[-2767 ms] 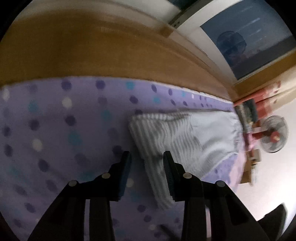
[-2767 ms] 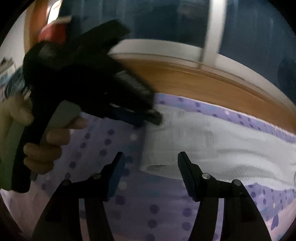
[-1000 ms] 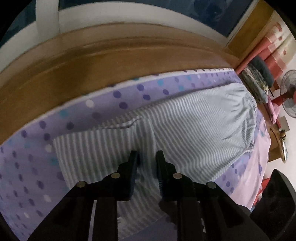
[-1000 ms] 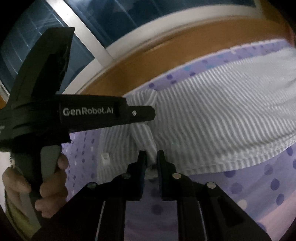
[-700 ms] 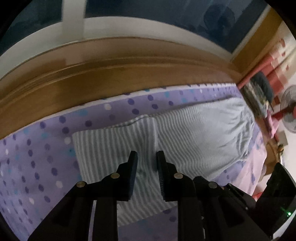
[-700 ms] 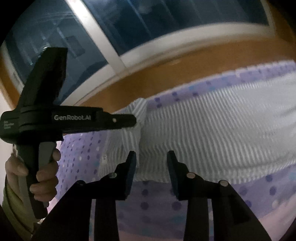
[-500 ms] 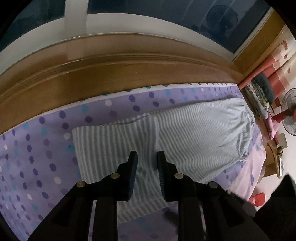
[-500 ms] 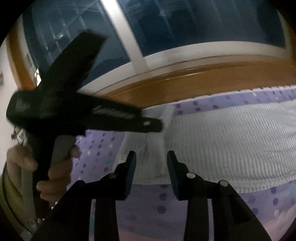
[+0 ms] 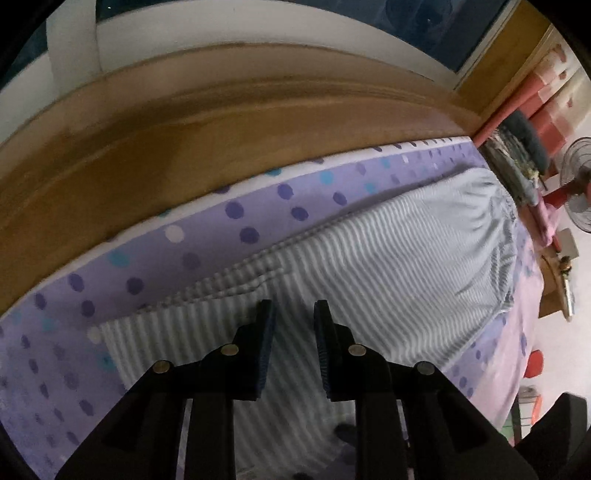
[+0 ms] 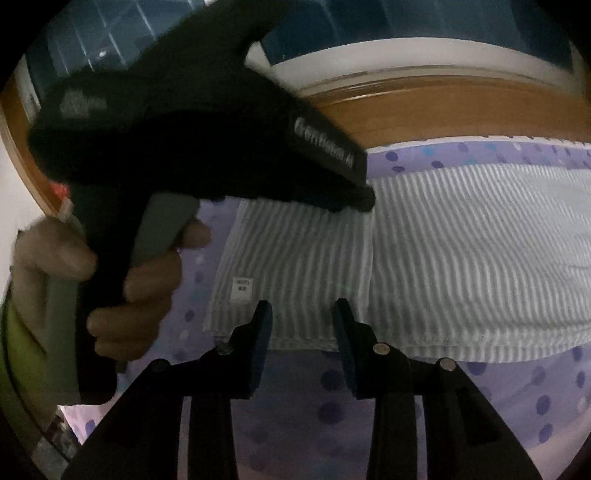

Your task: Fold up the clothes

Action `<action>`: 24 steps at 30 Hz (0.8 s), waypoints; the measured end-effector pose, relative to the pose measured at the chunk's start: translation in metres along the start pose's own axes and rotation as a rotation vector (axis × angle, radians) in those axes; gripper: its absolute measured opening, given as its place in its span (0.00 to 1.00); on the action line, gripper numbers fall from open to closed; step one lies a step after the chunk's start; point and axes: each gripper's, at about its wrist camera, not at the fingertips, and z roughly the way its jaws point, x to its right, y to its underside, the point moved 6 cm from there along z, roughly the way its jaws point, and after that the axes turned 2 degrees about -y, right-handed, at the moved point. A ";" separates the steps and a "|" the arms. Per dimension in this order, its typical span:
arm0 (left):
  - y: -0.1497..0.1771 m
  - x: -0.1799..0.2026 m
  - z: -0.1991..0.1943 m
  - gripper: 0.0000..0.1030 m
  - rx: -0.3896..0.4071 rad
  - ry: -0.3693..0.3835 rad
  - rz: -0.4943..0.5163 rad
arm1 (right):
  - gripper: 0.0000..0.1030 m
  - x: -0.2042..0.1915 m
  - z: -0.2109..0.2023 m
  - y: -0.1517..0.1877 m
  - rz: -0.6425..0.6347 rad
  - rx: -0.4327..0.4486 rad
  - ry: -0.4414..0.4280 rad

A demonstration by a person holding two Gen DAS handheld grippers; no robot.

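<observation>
Fingers of right gripper parted and empty, left gripper narrow – tips' contact with striped garment hidden.

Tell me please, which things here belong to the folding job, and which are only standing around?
Belonging to the job:
- striped garment, one end folded over
- left gripper
- right gripper
- dotted purple bedsheet under it

Only standing around:
- electric fan
- wooden headboard
- window

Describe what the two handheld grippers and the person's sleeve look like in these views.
Both tools are matte black plastic. The right gripper has dark blue pads on its jaws and silver rivets. The left gripper, pistol-shaped, has a grey trigger and blurred white lettering along its side. The sleeve is lime green.
</observation>
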 end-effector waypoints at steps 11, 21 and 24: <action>0.005 -0.002 -0.003 0.21 0.040 0.028 0.018 | 0.40 0.003 0.004 -0.001 0.047 -0.027 -0.028; 0.010 -0.002 -0.005 0.21 0.045 0.033 0.011 | 0.70 -0.014 0.010 0.006 -0.021 -0.071 0.006; 0.012 -0.001 -0.011 0.30 0.059 0.025 0.023 | 0.70 -0.015 0.010 0.006 -0.024 -0.079 0.024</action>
